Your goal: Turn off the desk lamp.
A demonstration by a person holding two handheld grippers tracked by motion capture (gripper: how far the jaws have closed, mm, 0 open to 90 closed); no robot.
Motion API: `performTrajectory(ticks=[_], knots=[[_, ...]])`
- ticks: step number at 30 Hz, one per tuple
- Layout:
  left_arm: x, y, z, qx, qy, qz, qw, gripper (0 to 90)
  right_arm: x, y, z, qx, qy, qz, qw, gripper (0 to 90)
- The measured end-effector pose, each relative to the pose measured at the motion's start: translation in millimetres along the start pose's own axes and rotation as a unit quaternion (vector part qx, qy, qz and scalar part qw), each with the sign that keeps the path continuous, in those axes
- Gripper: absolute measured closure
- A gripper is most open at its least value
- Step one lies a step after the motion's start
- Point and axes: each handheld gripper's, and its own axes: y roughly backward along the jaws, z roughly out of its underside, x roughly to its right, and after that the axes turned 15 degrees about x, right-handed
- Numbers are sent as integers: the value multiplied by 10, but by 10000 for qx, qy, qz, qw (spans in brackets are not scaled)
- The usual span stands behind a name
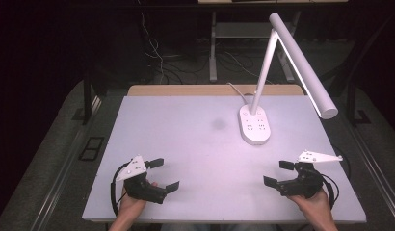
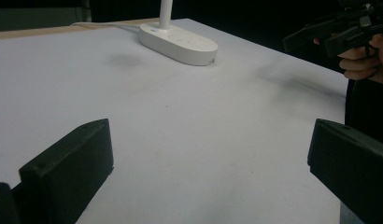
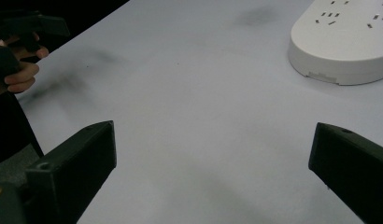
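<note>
1. Nearest the table's front edge, the left gripper [image 1: 164,175] hovers low with its jaws spread wide and nothing between them.
2. Across from it, the right gripper [image 1: 277,173] sits at about the same depth, jaws spread just as wide and empty too.
3. Between them lies the bare pale grey tabletop [image 1: 195,154].
4. Farther on stands the white desk lamp with an oval socket base [image 1: 256,126]; in the right gripper view the base [image 3: 341,44] sits ahead and to the right.
5. The base's long axis runs away from the person, and the right gripper looks nearer, so it has the shorter reach.
</note>
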Motion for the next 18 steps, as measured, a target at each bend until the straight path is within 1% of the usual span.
performTrajectory(ticks=[3, 6, 10, 15, 18], knots=[[-3, -1, 2, -8, 2, -1, 10000, 0, -20, 2, -22, -23, 74, 6, 10000, 8], [-2, -3, 1, -16, -7, -2, 10000, 0, -31, 11, -54, 0, 56, -21, 10000, 8], [1, 1, 1, -22, -16, -15, 10000, 0, -44, 6, -76, -99, 58, -35, 9999, 8], [1, 9, 2, -14, -21, -39, 10000, 0, -33, 2, -106, -115, 61, -48, 9999, 8], [0, 12, 1, -17, -26, -55, 10000, 0, -26, -22, -143, -199, 45, -54, 9998, 8]])
